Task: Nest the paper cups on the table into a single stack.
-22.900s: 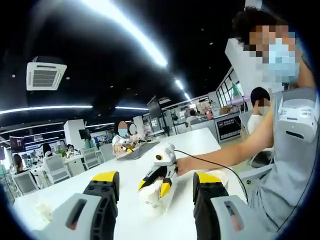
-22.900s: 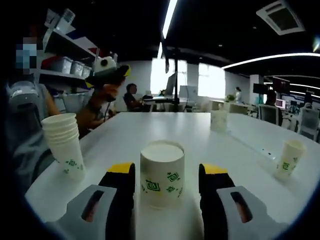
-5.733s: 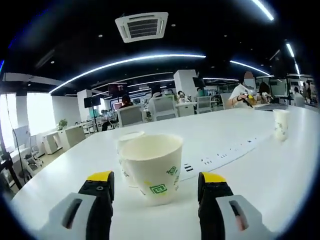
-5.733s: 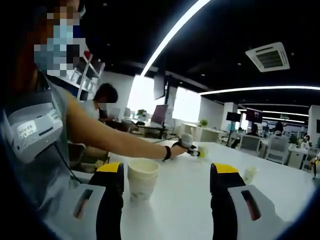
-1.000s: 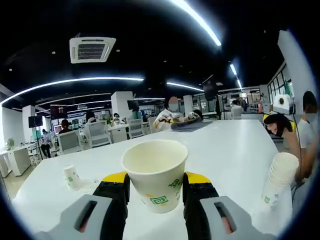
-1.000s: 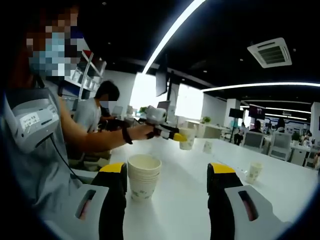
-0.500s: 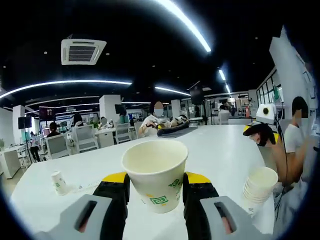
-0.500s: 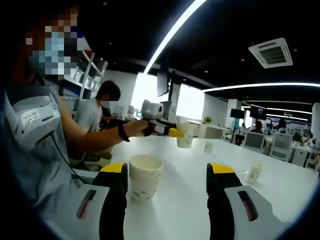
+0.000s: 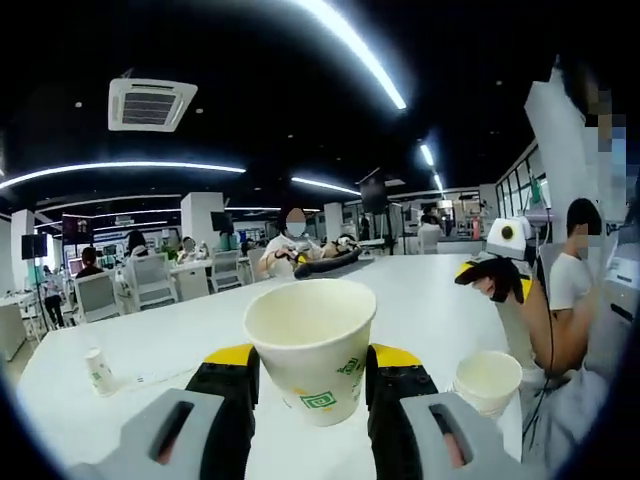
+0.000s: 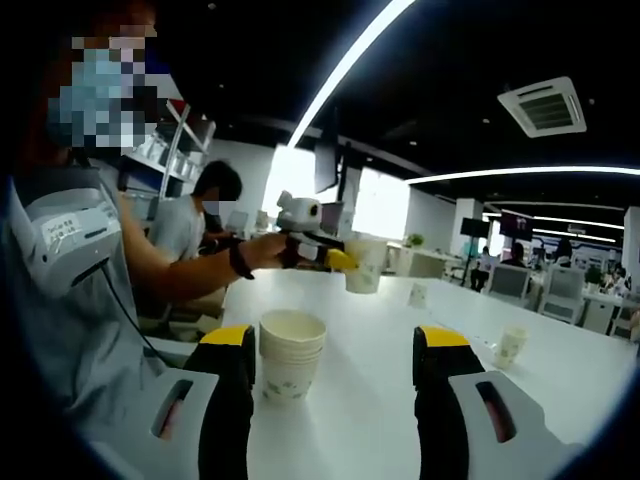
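Note:
A white paper cup (image 9: 311,352) with green marks sits upright between my left gripper's (image 9: 310,368) jaws, which are shut on it above the table. To its lower right stands the stack of nested cups (image 9: 487,381). In the right gripper view the same stack (image 10: 291,367) stands just inside the left jaw of my right gripper (image 10: 335,350), which is open and not touching it. Beyond the stack, the left gripper (image 10: 343,262) carries its cup (image 10: 364,267) in the air. The right gripper (image 9: 492,278) appears at the right of the left gripper view.
Single cups stand further out on the white table (image 10: 370,400): one far left (image 9: 97,372), one small (image 10: 417,294), one at the right (image 10: 510,346). The person's arm (image 10: 175,275) reaches across. Other people sit at the table's far end (image 9: 290,255).
My left gripper has swung with its cup towards the stack, which now sits lower and nearer in its view. The right gripper has stayed open by the stack.

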`<state>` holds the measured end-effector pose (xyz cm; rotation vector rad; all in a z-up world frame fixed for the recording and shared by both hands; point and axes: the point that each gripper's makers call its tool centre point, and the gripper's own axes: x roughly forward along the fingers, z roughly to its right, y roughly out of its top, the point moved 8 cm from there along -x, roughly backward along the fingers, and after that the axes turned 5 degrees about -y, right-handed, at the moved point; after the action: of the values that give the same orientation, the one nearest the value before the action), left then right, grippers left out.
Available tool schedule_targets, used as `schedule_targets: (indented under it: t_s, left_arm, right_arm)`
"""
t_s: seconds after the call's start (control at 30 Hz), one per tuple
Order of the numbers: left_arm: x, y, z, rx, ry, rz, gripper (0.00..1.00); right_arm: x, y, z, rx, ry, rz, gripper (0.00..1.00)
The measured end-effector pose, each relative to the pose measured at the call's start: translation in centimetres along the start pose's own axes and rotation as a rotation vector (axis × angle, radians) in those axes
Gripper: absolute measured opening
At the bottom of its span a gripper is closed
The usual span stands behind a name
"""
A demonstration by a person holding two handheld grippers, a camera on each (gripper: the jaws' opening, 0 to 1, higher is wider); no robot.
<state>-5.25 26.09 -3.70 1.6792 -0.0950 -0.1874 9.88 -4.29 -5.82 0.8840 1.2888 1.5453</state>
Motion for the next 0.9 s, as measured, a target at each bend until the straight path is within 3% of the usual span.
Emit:
schedule_targets:
  t_s: [0.4,0.9]
  left_arm:
    - [1.2,1.7,5.3,0.057,-0.126,-0.006,0.45]
    - [1.5,1.8,10.1,0.073,-0.234,0.005,0.45]
  right_arm:
    - [-0.1,-0.1,0.1,0.002,-0.002,-0.003,0.67]
    - [0.0,-0.2,0.1,0.001,0.000,-0.004,0.67]
